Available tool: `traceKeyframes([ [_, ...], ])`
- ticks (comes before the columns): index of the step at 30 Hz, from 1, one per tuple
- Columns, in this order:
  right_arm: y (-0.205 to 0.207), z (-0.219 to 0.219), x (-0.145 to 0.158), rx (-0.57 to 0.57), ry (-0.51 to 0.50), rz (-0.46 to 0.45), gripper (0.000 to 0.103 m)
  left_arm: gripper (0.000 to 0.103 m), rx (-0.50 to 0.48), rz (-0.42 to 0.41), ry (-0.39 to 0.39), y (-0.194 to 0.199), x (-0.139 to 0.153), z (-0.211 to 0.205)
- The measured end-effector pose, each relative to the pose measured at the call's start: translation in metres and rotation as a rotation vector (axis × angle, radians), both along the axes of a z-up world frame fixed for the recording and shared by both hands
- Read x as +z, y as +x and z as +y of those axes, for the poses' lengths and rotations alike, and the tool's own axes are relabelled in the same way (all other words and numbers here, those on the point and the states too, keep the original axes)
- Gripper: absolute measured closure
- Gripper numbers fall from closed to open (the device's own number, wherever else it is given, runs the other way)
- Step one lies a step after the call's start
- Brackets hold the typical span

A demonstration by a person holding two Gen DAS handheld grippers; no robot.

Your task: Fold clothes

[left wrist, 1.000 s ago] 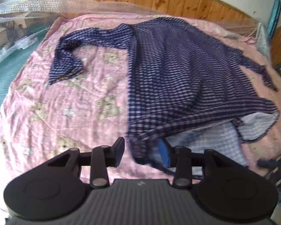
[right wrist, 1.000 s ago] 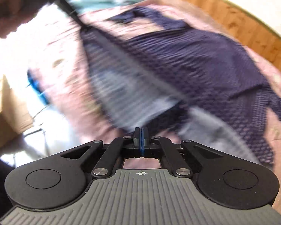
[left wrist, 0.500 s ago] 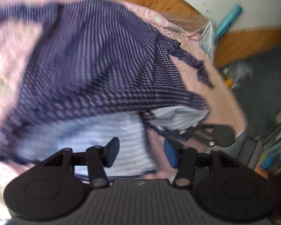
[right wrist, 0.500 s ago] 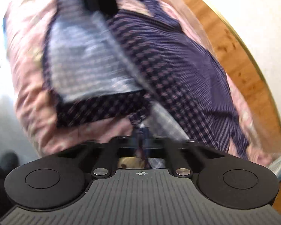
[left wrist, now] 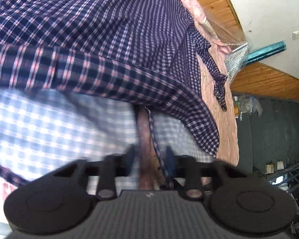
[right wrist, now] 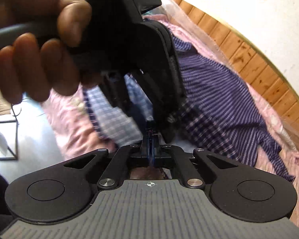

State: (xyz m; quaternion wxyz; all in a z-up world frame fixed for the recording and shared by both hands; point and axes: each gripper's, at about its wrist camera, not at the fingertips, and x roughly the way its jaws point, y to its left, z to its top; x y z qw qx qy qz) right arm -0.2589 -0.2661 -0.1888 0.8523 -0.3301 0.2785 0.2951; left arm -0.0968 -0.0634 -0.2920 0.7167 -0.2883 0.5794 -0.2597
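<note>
The checked shirt (left wrist: 101, 39) lies spread on the bed, over the pink sheet (left wrist: 221, 119), its dark navy side up and the paler inside (left wrist: 49, 123) turned out along the near hem. From your left wrist camera, going left to right: the pale lining fills the left, then your left gripper (left wrist: 149, 157) sits with its jaws parted — a thin strip of the shirt's edge (left wrist: 153, 135) runs down between them, not yet pinched. Right of that the dark hem slopes down to a corner (left wrist: 209, 143), a sleeve (left wrist: 217, 75) trails over the sheet, and past the bed edge come the wood panelling (left wrist: 269, 79) and a dark floor (left wrist: 269, 129).

From your right wrist camera, your left hand (right wrist: 35, 45) grips the other tool's handle at upper left, its black body (right wrist: 133, 45) hanging over the shirt (right wrist: 219, 99). Just below it your right gripper (right wrist: 150, 139) has its jaws pressed together on a fold of checked cloth — the fabric shows between the blue pads. To the right the shirt runs away toward the wooden headboard (right wrist: 259, 59)
</note>
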Motion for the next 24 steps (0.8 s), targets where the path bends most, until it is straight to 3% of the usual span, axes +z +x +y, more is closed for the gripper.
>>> traceKeyframes([
  [1, -0.003, -0.005, 0.000, -0.012, 0.007, 0.009, 0.099, 0.100, 0.007, 0.012, 0.005, -0.001, -0.002, 0.002],
  [3, -0.008, -0.022, 0.006, -0.076, 0.033, -0.007, 0.065, 0.101, 0.024, 0.025, 0.015, -0.003, -0.003, 0.005],
  [6, -0.010, -0.051, 0.014, -0.214, 0.046, -0.071, 0.054, 0.101, 0.031, 0.005, 0.075, -0.004, 0.001, 0.003],
  [10, 0.015, -0.075, -0.016, -0.369, -0.219, -0.249, 0.047, 0.101, 0.027, -0.020, 0.081, -0.003, 0.008, -0.001],
  [13, 0.032, -0.086, -0.054, -0.340, -0.391, -0.247, 0.053, 0.101, 0.009, -0.012, 0.116, -0.005, 0.006, -0.003],
  [14, 0.036, -0.090, -0.063, -0.327, -0.425, -0.244, 0.067, 0.101, 0.003, -0.005, 0.133, -0.005, 0.005, -0.004],
  [15, 0.036, -0.094, -0.064, -0.326, -0.418, -0.241, 0.089, 0.101, 0.001, 0.002, 0.144, -0.006, 0.003, -0.004],
  [16, 0.036, -0.098, -0.059, -0.344, -0.391, -0.230, 0.099, 0.101, 0.008, 0.008, 0.140, -0.007, 0.001, -0.003],
  [20, 0.024, -0.117, -0.036, -0.466, -0.260, -0.178, 0.103, 0.101, 0.029, 0.030, 0.119, -0.009, -0.004, 0.001],
  [24, 0.011, -0.135, -0.025, -0.599, -0.192, -0.140, 0.103, 0.101, 0.030, 0.040, 0.101, -0.009, -0.008, 0.002],
])
